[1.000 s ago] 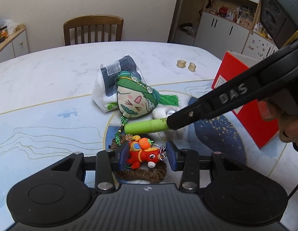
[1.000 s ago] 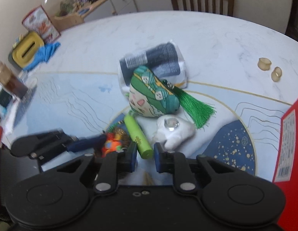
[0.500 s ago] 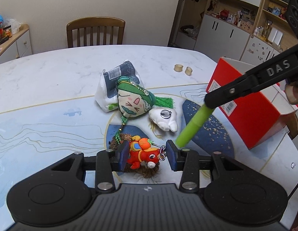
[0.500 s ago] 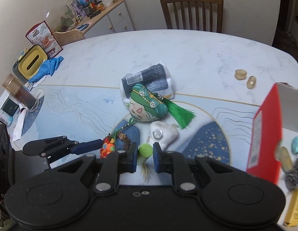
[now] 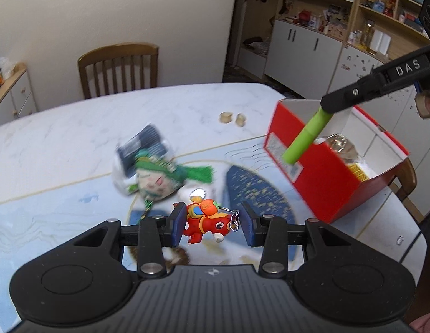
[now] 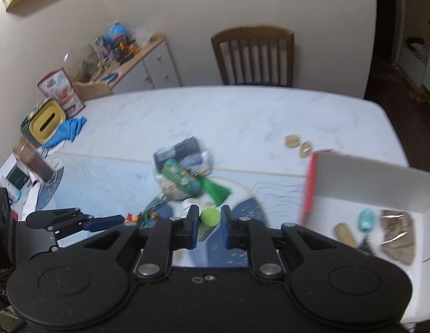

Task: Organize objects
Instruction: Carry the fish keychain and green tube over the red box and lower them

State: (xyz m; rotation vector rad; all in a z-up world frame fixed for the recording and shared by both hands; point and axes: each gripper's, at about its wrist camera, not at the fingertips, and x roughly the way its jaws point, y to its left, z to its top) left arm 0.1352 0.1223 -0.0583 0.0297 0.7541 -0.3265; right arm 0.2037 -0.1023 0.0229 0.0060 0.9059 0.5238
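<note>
My left gripper [image 5: 212, 222] is shut on a red and orange toy keychain [image 5: 207, 220] and holds it above the table. My right gripper [image 6: 210, 216] is shut on a green tube [image 6: 210, 216]. In the left wrist view the green tube [image 5: 306, 136] hangs over the near wall of the red box [image 5: 320, 177]. The red box [image 6: 309, 191] is open and holds several small items. A green-hatted plush head [image 5: 156, 177] lies on a dark packet [image 5: 140, 144] mid-table.
Two small beige rings [image 5: 231, 118] lie behind the box. A wooden chair [image 5: 119, 69] stands at the far side of the table. A yellow tin [image 6: 44, 120], blue cloth [image 6: 68, 131] and a jar [image 6: 34, 161] sit at the table's left end.
Both grippers have risen from the table. The right one carried the green tube up and right, over the red box. The left one lifted the toy keychain off its mat.
</note>
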